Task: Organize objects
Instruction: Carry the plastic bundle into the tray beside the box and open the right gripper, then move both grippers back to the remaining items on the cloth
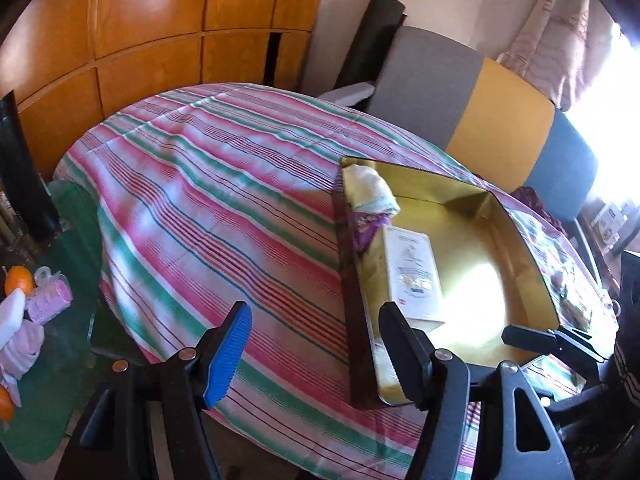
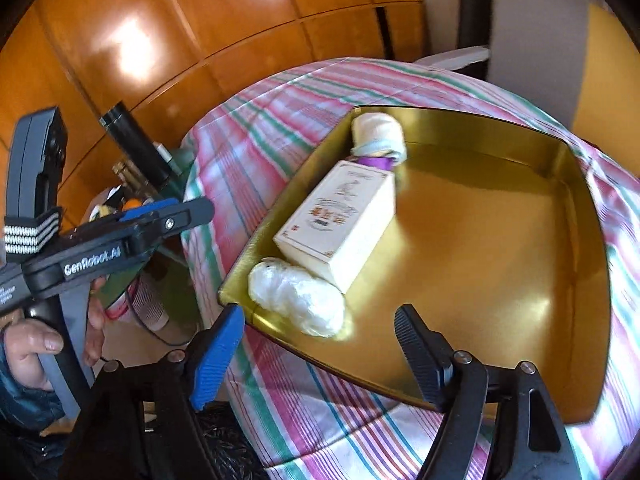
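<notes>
Gold tray (image 2: 500,248) lies on the striped cloth (image 1: 208,184), toward the right edge of the covered table. Along the tray's left wall three items sit in a row: a rolled white cloth (image 2: 378,130) in the far left corner, a cream box (image 2: 340,220) in the middle, touching the roll's purple-tied end, and a crumpled white plastic bag (image 2: 298,300) at the near left corner, touching the box. The rest of the tray floor is bare.

Left gripper (image 1: 316,356) hangs over the near edge of the table with its fingers spread and nothing between them. Right gripper (image 2: 320,354) hovers above the tray's near rim, fingers likewise apart and empty.

Remaining loose items appear to lie off the table's left edge: an orange (image 1: 18,280) and pink rollers (image 1: 50,298) on a green surface (image 1: 76,220). Judged next step: fetch one with the left gripper. Approach from above, close on the item's middle, then lift clear of the tray wall before lowering.

Obstructions: a black tube (image 1: 20,176) stands beside that surface, and the right gripper partly crowds the tray's near rim.
</notes>
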